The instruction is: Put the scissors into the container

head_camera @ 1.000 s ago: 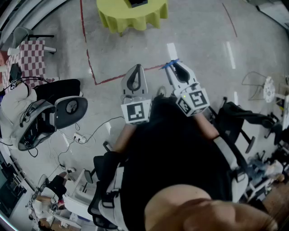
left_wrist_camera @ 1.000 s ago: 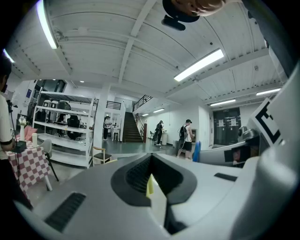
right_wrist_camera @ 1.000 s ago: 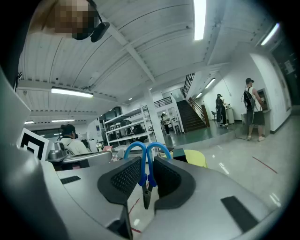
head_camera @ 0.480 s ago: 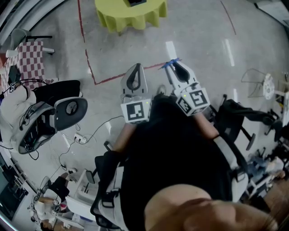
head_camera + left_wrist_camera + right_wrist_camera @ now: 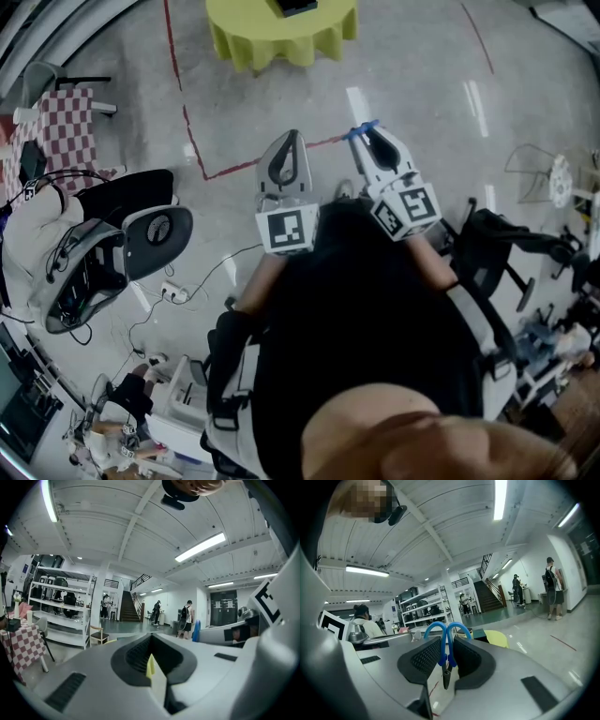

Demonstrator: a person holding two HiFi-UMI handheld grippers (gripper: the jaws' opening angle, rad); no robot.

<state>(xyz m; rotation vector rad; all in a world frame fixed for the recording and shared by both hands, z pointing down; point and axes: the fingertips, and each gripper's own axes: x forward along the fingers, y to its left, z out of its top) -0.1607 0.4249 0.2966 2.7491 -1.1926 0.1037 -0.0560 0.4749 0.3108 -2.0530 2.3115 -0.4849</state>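
Note:
Blue-handled scissors (image 5: 446,641) stick up between the pads of my right gripper (image 5: 446,662), which is shut on them, handles outward and blades toward the camera. In the head view the right gripper (image 5: 364,134) is held in front of the person's body, with the blue scissors handles (image 5: 362,127) at its tip. My left gripper (image 5: 287,141) is beside it, shut and holding nothing; its jaws meet in the left gripper view (image 5: 151,663). A round yellow-clothed table (image 5: 281,33) stands ahead on the floor with a dark container (image 5: 301,6) on it.
A red tape line (image 5: 199,155) runs across the floor between the grippers and the table. An office chair (image 5: 150,234) and a checkered table (image 5: 66,117) are at left, and dark chairs (image 5: 506,239) at right. Cables (image 5: 178,291) lie on the floor. People (image 5: 187,616) stand far off.
The head view has shifted a little, so the yellow table and the chair sit slightly further right. Both grippers keep their pose, and the right one still holds the scissors.

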